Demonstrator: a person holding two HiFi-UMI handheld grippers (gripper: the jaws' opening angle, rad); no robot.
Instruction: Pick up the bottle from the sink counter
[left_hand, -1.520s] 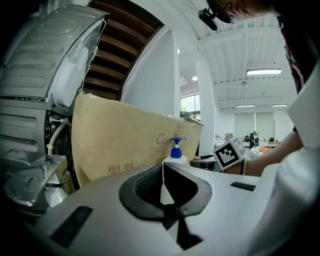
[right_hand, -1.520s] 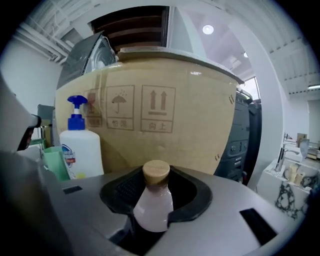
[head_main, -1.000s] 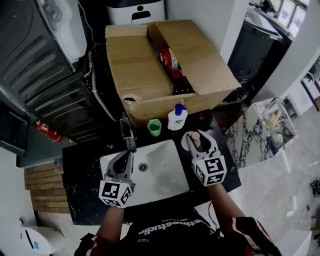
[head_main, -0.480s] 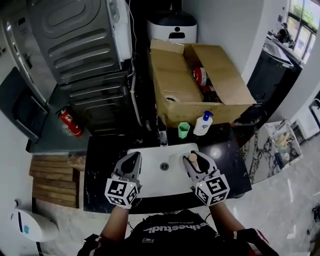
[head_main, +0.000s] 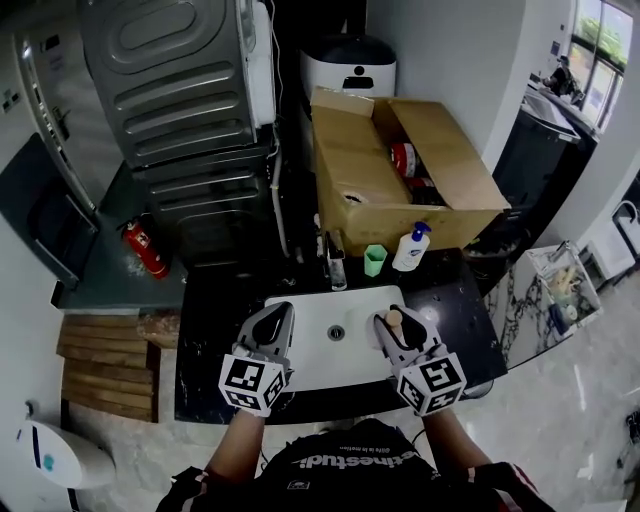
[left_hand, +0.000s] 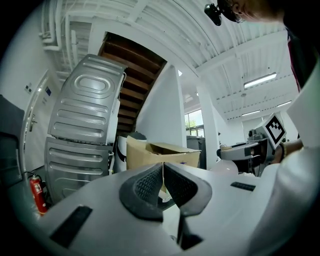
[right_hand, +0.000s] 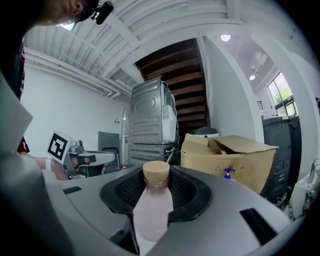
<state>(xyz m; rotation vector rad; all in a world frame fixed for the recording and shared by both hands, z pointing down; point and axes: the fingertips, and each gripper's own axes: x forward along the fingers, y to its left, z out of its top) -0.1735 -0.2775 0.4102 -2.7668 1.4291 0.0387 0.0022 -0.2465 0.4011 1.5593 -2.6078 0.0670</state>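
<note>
Right gripper view is showing the bottle (right_hand: 152, 205), pale pinkish body w/ a tan cork-like cap, sitting upright btwn the two dark ribbed pads of the right tool (head_main: 396, 325). The pads are pressing on its neck and shoulders from both sides, so the tool is gripping it at a fairly wide setting. In head view only the cap is poking out past the tool tips, and it is hanging over the right part of the white sink (head_main: 330, 362); can't tell how high.

Left tool (left_hand: 163, 172) is hovering over the sink's left edge, jaws closed pad to pad w/ nothing btwn them.

The sink is sitting in a black counter (head_main: 210, 330). At the back edge a faucet (head_main: 335, 265) is standing, then a green cup (head_main: 374, 260) just beside it and a white pump dispenser (head_main: 410, 250) w/ a blue top to the right. Behind those an open cardboard box (head_main: 350, 170) is resting, w/ red items inside. To the left a large grey ribbed appliance (head_main: 180, 80) is standing, and a red fire extinguisher (head_main: 145, 250) is lying near its base.
</note>
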